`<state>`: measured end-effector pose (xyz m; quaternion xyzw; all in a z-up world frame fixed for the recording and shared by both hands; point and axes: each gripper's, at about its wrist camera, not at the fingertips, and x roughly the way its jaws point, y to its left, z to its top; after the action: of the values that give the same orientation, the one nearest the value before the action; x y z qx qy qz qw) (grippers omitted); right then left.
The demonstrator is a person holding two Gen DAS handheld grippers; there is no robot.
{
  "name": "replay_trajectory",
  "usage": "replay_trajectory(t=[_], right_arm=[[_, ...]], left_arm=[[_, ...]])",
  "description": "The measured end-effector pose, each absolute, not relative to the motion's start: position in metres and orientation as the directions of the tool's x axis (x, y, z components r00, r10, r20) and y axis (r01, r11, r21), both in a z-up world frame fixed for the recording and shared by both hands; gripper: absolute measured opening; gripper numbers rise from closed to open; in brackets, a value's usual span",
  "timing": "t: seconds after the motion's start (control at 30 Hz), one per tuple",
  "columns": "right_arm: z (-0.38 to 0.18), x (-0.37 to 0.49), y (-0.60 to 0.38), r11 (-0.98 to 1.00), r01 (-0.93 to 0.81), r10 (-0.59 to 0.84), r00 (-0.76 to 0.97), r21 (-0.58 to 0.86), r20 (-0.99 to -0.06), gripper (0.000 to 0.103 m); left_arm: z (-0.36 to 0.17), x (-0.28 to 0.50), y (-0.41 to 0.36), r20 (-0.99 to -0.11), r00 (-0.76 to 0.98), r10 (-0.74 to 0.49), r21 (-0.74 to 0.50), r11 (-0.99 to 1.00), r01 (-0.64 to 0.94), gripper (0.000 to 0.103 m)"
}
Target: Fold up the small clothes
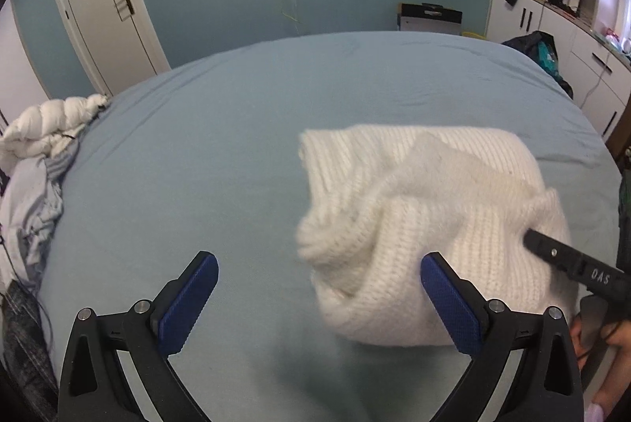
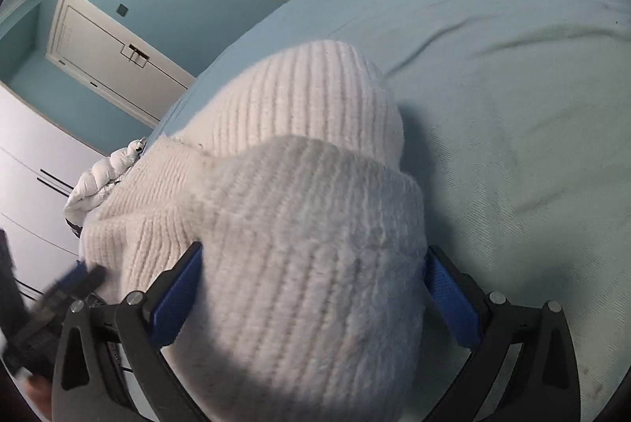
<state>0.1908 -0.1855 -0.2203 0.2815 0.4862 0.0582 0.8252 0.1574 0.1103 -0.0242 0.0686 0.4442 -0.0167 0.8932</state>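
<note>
A: L jaws first?

B: Left gripper (image 1: pixel 319 297) has its jaws spread wide, nothing btwn them but bare sheet. Blue pads (image 1: pixel 189 299) face each other across the gap. Its right-hand pad sits just in front of the near-left edge of the white knit garment (image 1: pixel 426 217); can't tell if it touches.

A: And the R?

B: Right gripper (image 2: pixel 313 290) has jaws apart too, but the knit fills the whole gap btwn them. The fabric bulges up over both blue pads (image 2: pixel 177 299), a thick wad of it. Whether the pads actually squeeze it or it just lies btwn them, can't tell.

A: Where's the garment overall?

B: On the bed (image 1: pixel 236 146), ahead and to the right of the L jaws, bunched w/ a rolled fold on top. From the right wrist view it runs forward and left from the jaws, ribbed part furthest out.

A: Anything further out?

B: In the left wrist view, the R tool's black arm reaches in from the right onto the knit, a hand (image 1: pixel 607 355) behind it. Far left of the L jaws, at the bed edge, a heap of white puffy bedding (image 1: pixel 51 130) and pale clothes (image 1: pixel 31 209). Beyond the bed: teal wall, white door (image 1: pixel 102 4), white cabinets (image 1: pixel 552 8) at right w/ dark items on them.
</note>
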Motion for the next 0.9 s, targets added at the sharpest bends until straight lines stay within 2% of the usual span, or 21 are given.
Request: replay_trajectory(t=[0.1, 0.17, 0.27, 0.33, 0.43, 0.63, 0.7, 0.77, 0.83, 0.9], right_arm=[[-0.210, 0.187, -0.181, 0.867, 0.153, 0.339, 0.517, 0.475, -0.786, 0.102], [-0.200, 0.182, -0.190, 0.829, 0.148, 0.402, 0.513, 0.540, -0.758, 0.102], [-0.180, 0.146, -0.222, 0.731, 0.074, 0.463, 0.677, 0.678, -0.572, 0.102], [-0.180, 0.131, -0.235, 0.704, 0.077, 0.449, 0.722, 0.706, -0.527, 0.102], [-0.201, 0.133, -0.244, 0.673, 0.137, 0.451, 0.702, 0.727, -0.550, 0.102], [-0.217, 0.116, -0.255, 0.564, 0.150, 0.531, 0.687, 0.812, -0.496, 0.102], [-0.220, 0.122, -0.244, 0.539, 0.143, 0.545, 0.692, 0.830, -0.473, 0.102], [-0.218, 0.116, -0.244, 0.518, 0.150, 0.555, 0.691, 0.842, -0.464, 0.102], [-0.220, 0.119, -0.243, 0.506, 0.160, 0.563, 0.683, 0.848, -0.465, 0.102], [-0.225, 0.121, -0.250, 0.498, 0.162, 0.569, 0.680, 0.852, -0.462, 0.102]], left_arm=[[-0.019, 0.163, 0.115, -0.792, 0.608, 0.049, 0.128, 0.988, 0.088, 0.103], [-0.019, 0.166, 0.117, -0.801, 0.597, 0.038, 0.114, 0.990, 0.089, 0.103], [-0.018, 0.166, 0.119, -0.799, 0.600, 0.027, 0.109, 0.989, 0.101, 0.103], [-0.017, 0.169, 0.121, -0.798, 0.602, 0.032, 0.115, 0.988, 0.100, 0.103], [-0.013, 0.178, 0.126, -0.801, 0.598, 0.025, 0.110, 0.988, 0.105, 0.103], [-0.015, 0.223, 0.163, -0.819, 0.574, 0.010, 0.063, 0.995, 0.072, 0.103], [-0.030, 0.244, 0.176, -0.855, 0.516, -0.051, -0.003, 0.996, 0.092, 0.103], [-0.050, 0.262, 0.184, -0.888, 0.421, -0.183, -0.133, 0.980, 0.146, 0.103], [-0.068, 0.272, 0.184, -0.881, 0.322, -0.347, -0.294, 0.934, 0.204, 0.103], [-0.083, 0.279, 0.182, -0.857, 0.257, -0.447, -0.394, 0.889, 0.234, 0.103]])
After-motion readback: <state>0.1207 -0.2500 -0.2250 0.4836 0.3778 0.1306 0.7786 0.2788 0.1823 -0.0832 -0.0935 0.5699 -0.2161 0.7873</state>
